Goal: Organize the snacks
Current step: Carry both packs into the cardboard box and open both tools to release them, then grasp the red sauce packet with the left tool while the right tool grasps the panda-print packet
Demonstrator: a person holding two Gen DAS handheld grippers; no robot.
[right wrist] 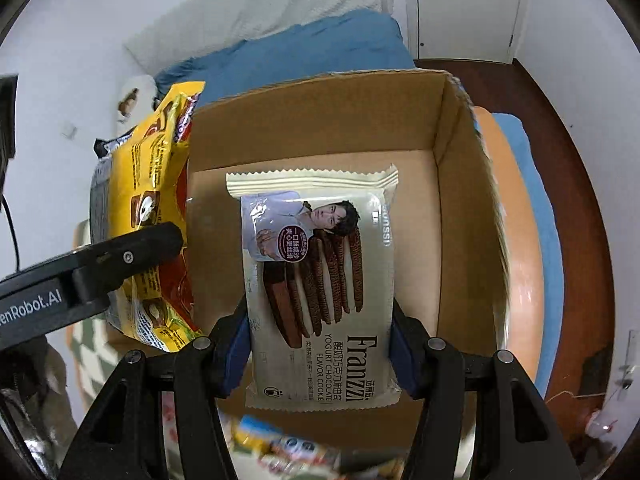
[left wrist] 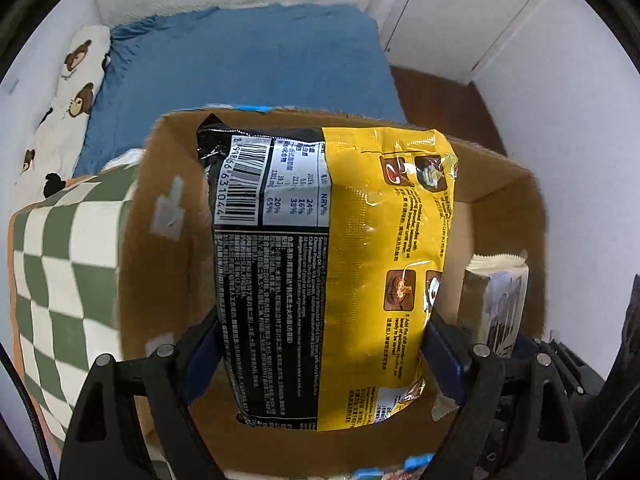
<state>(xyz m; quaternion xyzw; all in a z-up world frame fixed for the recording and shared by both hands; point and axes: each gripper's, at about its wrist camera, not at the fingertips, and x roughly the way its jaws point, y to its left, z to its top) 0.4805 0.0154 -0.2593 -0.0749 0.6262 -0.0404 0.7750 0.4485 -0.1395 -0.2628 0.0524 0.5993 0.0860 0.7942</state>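
Noodle packet (left wrist: 332,264) clamped in left hand-held gripper (left wrist: 320,344)

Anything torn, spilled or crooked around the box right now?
Nothing spilled. The brown cardboard box has a ragged, frayed right rim. The yellow-and-black noodle packet and cream cookie packet look intact.

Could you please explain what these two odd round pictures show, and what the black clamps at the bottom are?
Each picture comes from a fisheye camera on a hand-held two-finger gripper, looking along its fingers. A person carries one in each hand.

In the left wrist view, the left gripper clamps a yellow and black noodle packet. In the right wrist view, the right gripper clamps a cream cookie packet. Both hang over an open cardboard box, which sits by a blue bed cover and a green checked cushion.
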